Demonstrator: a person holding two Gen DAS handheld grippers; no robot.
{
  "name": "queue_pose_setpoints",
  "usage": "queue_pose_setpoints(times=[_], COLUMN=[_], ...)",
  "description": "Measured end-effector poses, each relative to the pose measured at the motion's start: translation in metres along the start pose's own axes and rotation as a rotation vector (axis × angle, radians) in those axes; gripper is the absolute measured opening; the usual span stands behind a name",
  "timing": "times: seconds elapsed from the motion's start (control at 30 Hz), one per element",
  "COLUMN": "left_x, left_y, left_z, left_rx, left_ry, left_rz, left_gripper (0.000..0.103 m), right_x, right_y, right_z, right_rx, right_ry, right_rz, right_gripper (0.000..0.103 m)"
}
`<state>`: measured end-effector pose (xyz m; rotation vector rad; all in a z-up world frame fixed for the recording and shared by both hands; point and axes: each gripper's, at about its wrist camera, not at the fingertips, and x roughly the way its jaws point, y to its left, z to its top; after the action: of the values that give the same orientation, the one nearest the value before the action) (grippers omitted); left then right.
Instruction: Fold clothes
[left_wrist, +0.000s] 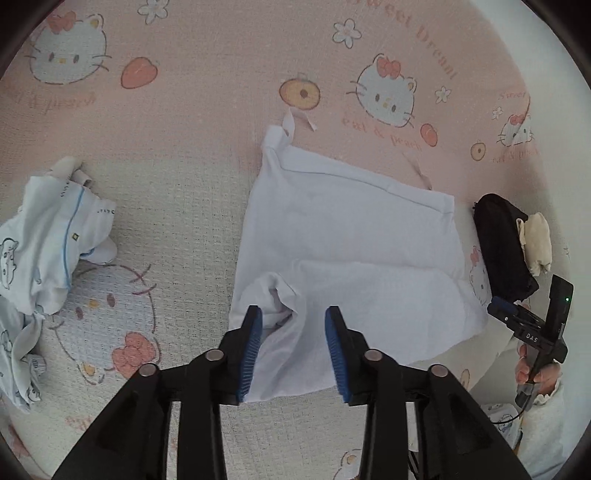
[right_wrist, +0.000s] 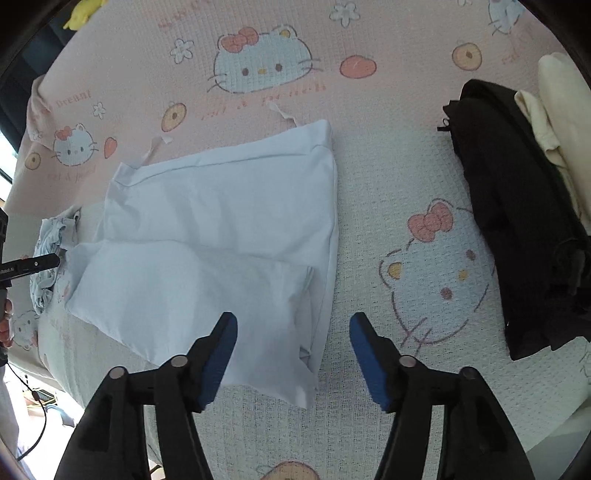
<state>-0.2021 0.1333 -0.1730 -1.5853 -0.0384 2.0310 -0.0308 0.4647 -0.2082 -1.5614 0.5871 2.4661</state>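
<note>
We take the white garment (left_wrist: 351, 251) as our landmark: it lies flat on the cartoon-cat bedspread (left_wrist: 177, 206), already doubled over once, with a folded layer covering the half nearest us. Our left gripper (left_wrist: 293, 350) hangs over its near-left corner with the jaws parted and nothing pinched; the cloth lies between the blue pads (left_wrist: 252, 350) but they do not press it, so we judge the corner is laid down rather than held. Our right gripper (right_wrist: 293, 360) stands wide over the garment's near-right corner, one finger above the fabric and the other above bare bedspread, also holding nothing. Both grippers point steeply down at that near edge, which suits setting the hem square or taking a fresh hold for the next fold. To the garment's left sits a crumpled pale printed garment (left_wrist: 48, 236), probably waiting its turn; to the garment's right a dark folded garment (right_wrist: 524, 221) with a cream cloth (right_wrist: 554, 110) beyond it looks like the finished pile. Two thin straps poke out at the far edge and may want tucking in.
</note>
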Motion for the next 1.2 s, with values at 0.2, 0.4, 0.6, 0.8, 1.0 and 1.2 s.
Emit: queue_pose_setpoints(times=[0.2,0.4,0.6,0.8,1.0,1.2], left_x=[0.008,0.041,0.046,0.043,0.015,-0.026], left_y=[0.005,0.004,-0.001,0.038,0.073,0.071], left_z=[-0.016,-0.025,-0.023,-0.019,-0.036,-0.061], left_rx=[-0.018,-0.068,-0.005,-0.049,-0.109,-0.152], left_ry=[-0.008,0.000,-0.041,-0.043,-0.073,-0.156], left_rz=[-0.052,-0.023,0.057,0.171,0.214,0.200], left_gripper=[0.067,0.067,0.036,0.035,0.035,0.036], right_x=[-0.003,0.008,0.021,0.035,0.029,0.005], right_y=[-0.003,-0.015,-0.017,-0.004,-0.008,-0.009], right_z=[-0.010,-0.020,-0.021,-0.021,-0.023,-0.032], right_rx=[0.052,0.148,0.204,0.115,0.116,0.149], right_ry=[-0.023,-0.022,-0.036,0.027,0.058,0.021], right_rz=[0.039,0.069,0.107,-0.001,-0.059,-0.171], right_gripper=[0.064,0.064,0.064,0.023,0.023,0.024])
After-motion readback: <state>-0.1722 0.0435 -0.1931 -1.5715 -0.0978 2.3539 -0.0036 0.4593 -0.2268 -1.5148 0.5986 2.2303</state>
